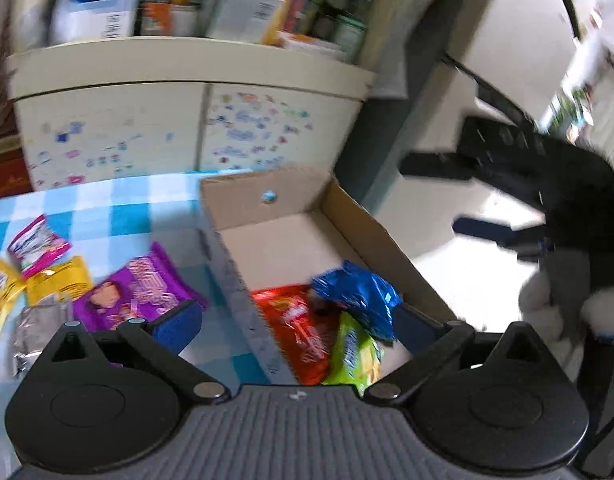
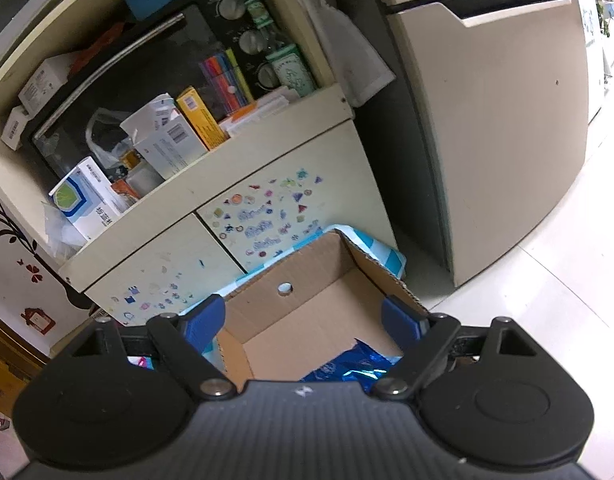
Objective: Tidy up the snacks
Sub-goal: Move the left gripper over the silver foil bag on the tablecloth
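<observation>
Snacks lie in two groups. In the cardboard box (image 1: 291, 204) we count three packets: one red packet (image 1: 299, 332), one green packet (image 1: 355, 356) and one blue packet (image 1: 359, 300), the blue one resting on top of the other two at the near end. The far half of the box floor is bare. On the blue-and-white checked tablecloth (image 1: 119, 208), left of the box, we count five more: one purple packet (image 1: 135, 292), one pink packet (image 1: 37, 244), two yellow packets (image 1: 59, 284) touching each other, and one silver packet (image 1: 39, 328) nearest the camera.

Our left gripper (image 1: 299, 322) hovers over the near end of the box with its two blue fingers (image 1: 179, 324) spread wide; nothing is pressed between them, and the three boxed packets sit loose in the gap. Our right gripper (image 2: 315, 322) also stands apart and empty, its fingers (image 2: 205, 320) straddling the box, with the blue packet (image 2: 347, 364) showing just below. In the left view we see the right gripper (image 1: 503, 200) off to the right of the box, blurred.

Behind the table stands one cream cabinet (image 2: 179, 256) with two doors covered in small stickers.
</observation>
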Available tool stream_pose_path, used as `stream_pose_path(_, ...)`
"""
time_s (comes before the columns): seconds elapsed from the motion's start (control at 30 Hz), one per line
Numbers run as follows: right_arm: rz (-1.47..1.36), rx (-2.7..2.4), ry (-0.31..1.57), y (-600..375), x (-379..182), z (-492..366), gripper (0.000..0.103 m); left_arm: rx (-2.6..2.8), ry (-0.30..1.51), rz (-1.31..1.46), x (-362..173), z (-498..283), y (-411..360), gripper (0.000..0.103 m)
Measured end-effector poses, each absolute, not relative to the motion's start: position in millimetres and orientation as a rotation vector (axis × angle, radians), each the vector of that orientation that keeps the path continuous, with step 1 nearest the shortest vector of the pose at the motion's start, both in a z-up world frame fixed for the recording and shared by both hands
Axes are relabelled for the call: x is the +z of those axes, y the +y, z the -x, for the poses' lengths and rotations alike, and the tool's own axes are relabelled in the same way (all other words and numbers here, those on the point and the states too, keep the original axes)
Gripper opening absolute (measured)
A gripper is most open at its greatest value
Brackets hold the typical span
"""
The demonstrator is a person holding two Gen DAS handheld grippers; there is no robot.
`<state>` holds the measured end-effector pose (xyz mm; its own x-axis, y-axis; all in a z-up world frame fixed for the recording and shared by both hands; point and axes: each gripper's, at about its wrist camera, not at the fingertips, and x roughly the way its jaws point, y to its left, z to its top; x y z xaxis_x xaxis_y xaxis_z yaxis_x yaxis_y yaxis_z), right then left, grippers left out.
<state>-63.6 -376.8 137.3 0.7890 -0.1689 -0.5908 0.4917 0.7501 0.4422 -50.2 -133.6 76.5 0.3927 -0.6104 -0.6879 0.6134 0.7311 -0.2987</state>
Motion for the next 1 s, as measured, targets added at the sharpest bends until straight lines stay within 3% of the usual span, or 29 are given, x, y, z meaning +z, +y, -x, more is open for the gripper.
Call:
stream_pose_path(0.43, -0.532, -0.245, 0.595, -343, 138, 44, 0.086, -0.574, 0.834, -0.014, 107, 17, -65, 0.103)
stream_pose_path(1.0, -0.333, -0.014, 0.701, -263, 122, 17, 0.086, -0.360, 0.963, 0.002, 74, -32, 13, 0.103)
